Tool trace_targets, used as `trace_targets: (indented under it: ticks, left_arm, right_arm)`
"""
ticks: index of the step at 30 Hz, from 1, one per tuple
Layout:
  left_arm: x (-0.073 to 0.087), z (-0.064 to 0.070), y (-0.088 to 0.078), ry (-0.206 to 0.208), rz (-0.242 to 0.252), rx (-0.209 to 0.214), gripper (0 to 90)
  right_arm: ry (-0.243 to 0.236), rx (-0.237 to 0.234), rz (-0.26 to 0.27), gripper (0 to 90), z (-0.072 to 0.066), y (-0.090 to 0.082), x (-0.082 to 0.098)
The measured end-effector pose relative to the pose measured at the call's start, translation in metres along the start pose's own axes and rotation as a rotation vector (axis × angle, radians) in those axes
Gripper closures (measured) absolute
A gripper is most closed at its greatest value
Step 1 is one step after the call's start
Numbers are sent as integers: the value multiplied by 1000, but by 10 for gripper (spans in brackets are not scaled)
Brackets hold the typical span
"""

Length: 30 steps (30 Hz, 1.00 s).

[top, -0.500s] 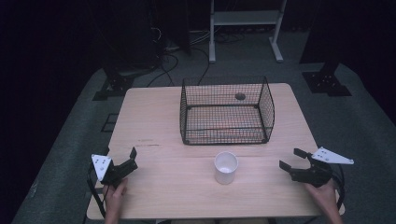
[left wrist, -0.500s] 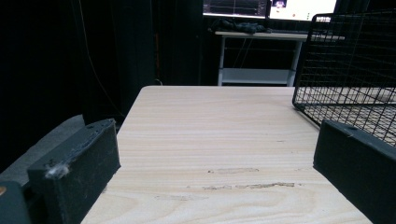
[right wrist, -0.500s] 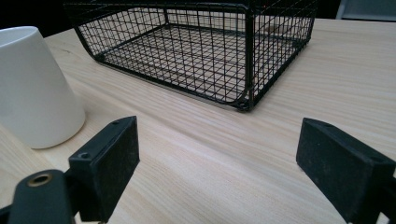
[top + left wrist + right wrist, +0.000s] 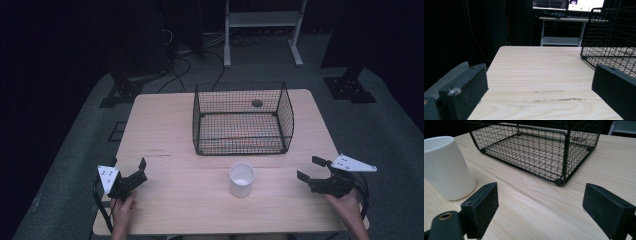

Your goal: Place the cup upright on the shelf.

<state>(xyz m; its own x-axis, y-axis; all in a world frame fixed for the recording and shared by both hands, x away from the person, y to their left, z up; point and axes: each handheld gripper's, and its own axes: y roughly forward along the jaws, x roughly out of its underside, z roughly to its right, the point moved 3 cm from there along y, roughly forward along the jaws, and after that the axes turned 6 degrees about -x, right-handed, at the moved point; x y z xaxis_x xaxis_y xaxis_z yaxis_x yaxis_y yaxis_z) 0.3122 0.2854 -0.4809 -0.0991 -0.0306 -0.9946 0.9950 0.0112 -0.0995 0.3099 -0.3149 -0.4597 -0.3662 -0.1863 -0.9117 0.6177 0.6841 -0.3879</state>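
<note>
A white cup [image 4: 242,179] stands upright on the wooden table [image 4: 165,135], just in front of a black wire basket [image 4: 240,142]. My left gripper [image 4: 128,164] rests near the table's front left corner, open, with bare table between its jaws [image 4: 539,75]. My right gripper [image 4: 310,168] sits near the front right edge, open and holding nothing [image 4: 540,192]. In the right gripper view the cup [image 4: 445,167] is off to the left of the jaws and the basket [image 4: 536,152] lies ahead. The basket's wall [image 4: 614,30] shows at the right of the left gripper view.
A small dark spot [image 4: 257,103] shows on the tabletop behind the basket. Beyond the table are a white shelf frame [image 4: 262,30], dark stands and cables on the floor. Light scuffs [image 4: 556,99] mark the wood ahead of the left gripper.
</note>
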Motion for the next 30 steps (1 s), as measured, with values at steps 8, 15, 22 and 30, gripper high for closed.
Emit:
trace_targets:
  ticks: [8,15,22,30]
  left_arm:
    - [0,0,0,7,2,2,0]
    - [0,0,0,5,1,2,0]
    - [0,0,0,2,1,3,0]
    - [0,0,0,5,1,4,0]
  right_arm:
    - [-41,-43,-24,126,-7,1,-19]
    - [-66,-87,-34,126,-14,6,-32]
    - [-76,-138,-49,126,-20,13,-40]
    - [-102,-197,-64,125,-34,19,-49]
